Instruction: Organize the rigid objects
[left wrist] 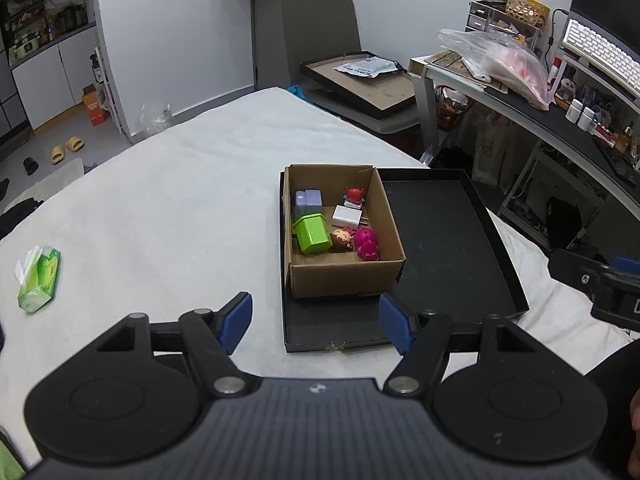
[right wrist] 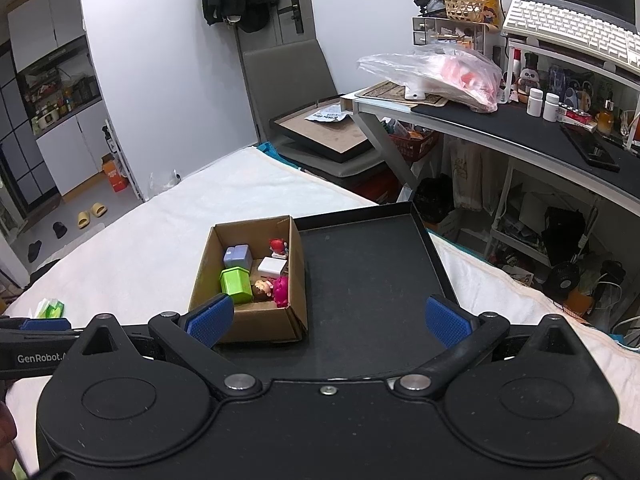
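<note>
So both my tongs are wide open and holding nothing, left tongs [left wrist: 316, 322] and right tongs [right wrist: 326, 320] hovering near the black tray [left wrist: 440, 232] on the bed [left wrist: 160, 200]. All the little toys sit inside the cardboard box [left wrist: 344, 276], which stands in the tray's left part.

White bed [left wrist: 160, 208] carries black tray [left wrist: 440, 240], green tissue pack [left wrist: 39, 280]
</note>
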